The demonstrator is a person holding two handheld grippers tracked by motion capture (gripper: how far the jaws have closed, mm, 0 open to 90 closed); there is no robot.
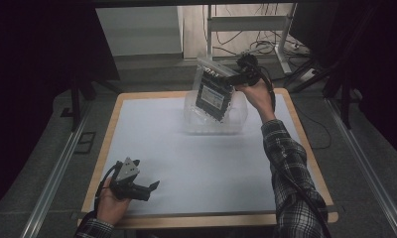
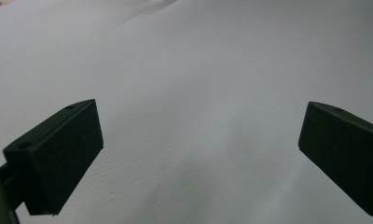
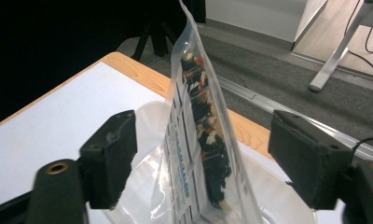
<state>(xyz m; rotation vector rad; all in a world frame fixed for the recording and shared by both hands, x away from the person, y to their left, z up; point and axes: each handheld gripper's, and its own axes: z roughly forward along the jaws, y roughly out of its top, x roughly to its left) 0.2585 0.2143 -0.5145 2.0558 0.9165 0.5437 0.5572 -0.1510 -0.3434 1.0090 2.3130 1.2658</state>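
A clear plastic pouch (image 1: 214,91) with a dark label and mixed dried pieces inside stands tilted in a clear plastic tub (image 1: 236,124) at the far middle of the table. My right gripper (image 1: 231,78) is at the pouch's top right edge. In the right gripper view the pouch (image 3: 198,140) rises edge-on between the jaws of my right gripper (image 3: 208,154), with a gap on each side, so it is open. The tub's rim (image 3: 278,196) lies below. My left gripper (image 1: 154,187) rests low at the near left, open over bare white tabletop (image 2: 198,70), with nothing between its jaws.
The white table top (image 1: 186,163) has a wooden border (image 1: 112,124). Behind the table stand a desk frame (image 1: 286,44) and loose cables (image 1: 266,47) on the floor. Metal floor rails (image 1: 52,178) run along both sides.
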